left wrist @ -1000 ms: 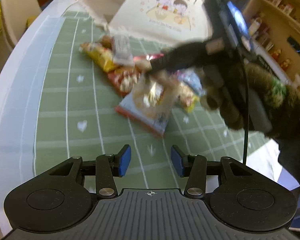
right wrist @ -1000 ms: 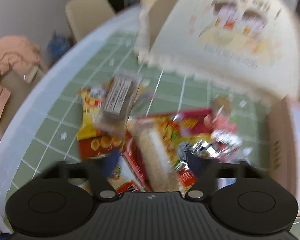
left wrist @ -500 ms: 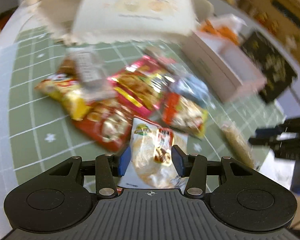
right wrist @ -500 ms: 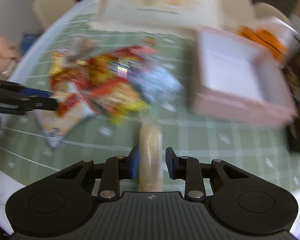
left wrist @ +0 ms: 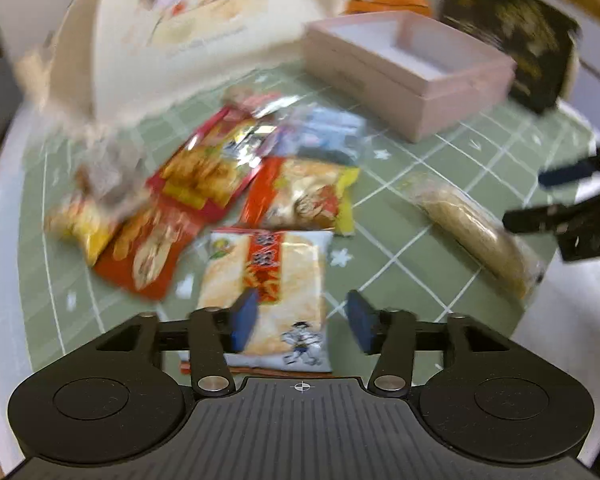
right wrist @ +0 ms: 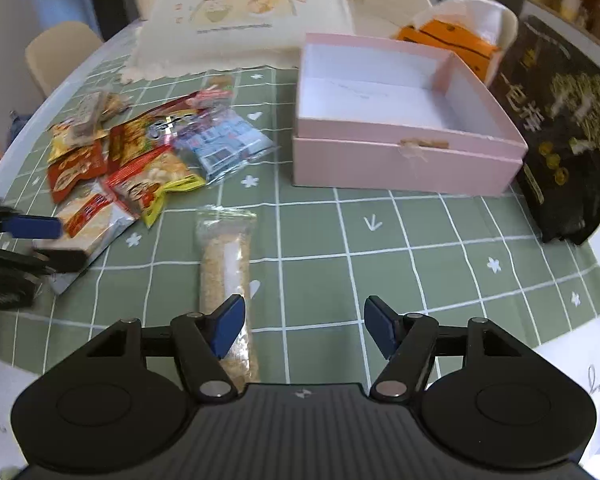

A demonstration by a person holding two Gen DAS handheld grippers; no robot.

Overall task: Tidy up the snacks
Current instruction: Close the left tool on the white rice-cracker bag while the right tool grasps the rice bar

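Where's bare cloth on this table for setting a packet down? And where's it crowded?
Free: the green cloth between the pink box, the black bag and the long cracker packet. The box's inside is bare too. Crowded: the snack pile on the left, reaching the cream bag.

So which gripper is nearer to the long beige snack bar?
Right. The right gripper is open directly over the snack bar; the left gripper sits over the rice cracker packet, off to one side.
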